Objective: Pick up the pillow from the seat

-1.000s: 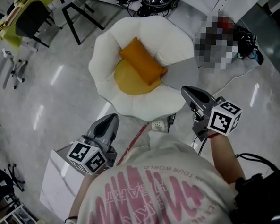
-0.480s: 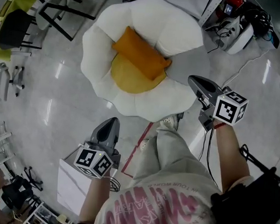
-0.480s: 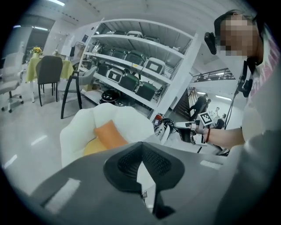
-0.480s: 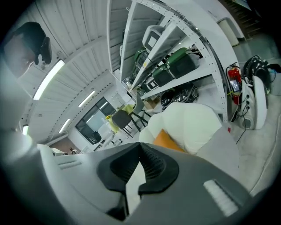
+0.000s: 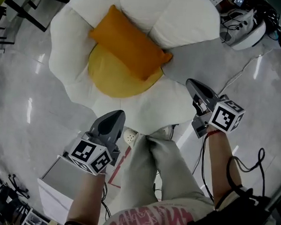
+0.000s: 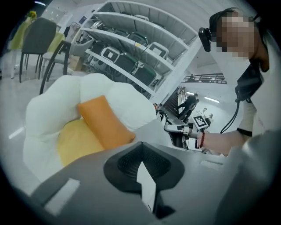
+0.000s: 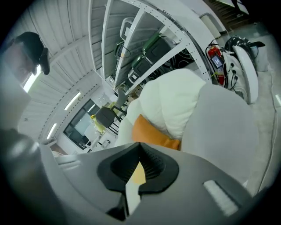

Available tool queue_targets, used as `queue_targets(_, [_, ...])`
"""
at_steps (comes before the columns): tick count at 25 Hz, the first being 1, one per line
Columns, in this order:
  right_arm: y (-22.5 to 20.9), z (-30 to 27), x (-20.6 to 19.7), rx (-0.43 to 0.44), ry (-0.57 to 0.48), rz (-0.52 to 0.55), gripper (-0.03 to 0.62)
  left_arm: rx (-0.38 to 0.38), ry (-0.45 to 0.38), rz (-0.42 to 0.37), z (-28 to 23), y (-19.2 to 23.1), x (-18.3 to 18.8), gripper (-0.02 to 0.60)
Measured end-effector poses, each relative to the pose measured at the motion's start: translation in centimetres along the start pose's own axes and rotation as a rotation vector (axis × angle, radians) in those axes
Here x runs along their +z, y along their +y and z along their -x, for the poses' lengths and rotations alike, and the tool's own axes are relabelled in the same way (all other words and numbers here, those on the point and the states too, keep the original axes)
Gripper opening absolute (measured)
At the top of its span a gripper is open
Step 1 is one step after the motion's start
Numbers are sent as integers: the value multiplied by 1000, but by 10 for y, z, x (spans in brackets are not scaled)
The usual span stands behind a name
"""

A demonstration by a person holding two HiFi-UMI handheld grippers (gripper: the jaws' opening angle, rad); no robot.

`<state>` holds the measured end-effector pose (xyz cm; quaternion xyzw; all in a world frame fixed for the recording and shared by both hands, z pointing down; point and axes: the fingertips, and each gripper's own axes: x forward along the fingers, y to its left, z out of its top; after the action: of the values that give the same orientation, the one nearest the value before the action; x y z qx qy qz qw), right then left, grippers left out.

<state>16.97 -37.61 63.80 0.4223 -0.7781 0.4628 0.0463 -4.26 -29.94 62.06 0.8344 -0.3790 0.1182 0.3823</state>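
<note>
An orange pillow (image 5: 130, 49) leans on the back cushions of a white flower-shaped seat (image 5: 145, 110), over its yellow centre (image 5: 111, 79). My left gripper (image 5: 114, 114) is shut and empty, hovering at the seat's front edge, short of the pillow. To the right, my right gripper (image 5: 190, 83) is also shut and empty, beside the seat's right lobe. The left gripper view shows the pillow (image 6: 105, 121) ahead and left of the shut jaws (image 6: 140, 145), with the right gripper (image 6: 178, 132) beyond. In the right gripper view the pillow (image 7: 151, 132) peeks out past the closed jaws (image 7: 139, 147).
A white device with tangled cables (image 5: 243, 28) lies at the upper right, and a cable (image 5: 238, 73) runs across the floor. A white box (image 5: 55, 180) stands at the lower left. The person's legs and shoe (image 5: 132, 135) are just before the seat. Metal shelving (image 6: 136, 48) stands behind it.
The person has stepped towards the seat, which now fills more of the head view. Both grippers have come up to its front edge and stay shut.
</note>
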Motion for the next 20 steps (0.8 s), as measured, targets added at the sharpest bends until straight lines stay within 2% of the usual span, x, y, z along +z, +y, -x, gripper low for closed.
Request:
queue_targets(3, [-20,-26,-24,-20,8,64,6,-10,-17,-2,-25,41,-22,14])
queue_targets(8, [-36,-69,-48,-28,18,205,6,41,-101,-4,-57,102,-41,15])
queue_targets(14, [-56,-136,-39,-18,-55,234,8,38,-199,-24,-116,142,-37,15])
queue_targets(18, [-53,-147,-36,-32,-48,269,10,51,-226,49,-124,157,-24,15])
queue_targets(20, [-48,-149,-33,-24,-45,271,27,49,-230,54,-123,160,-16,15])
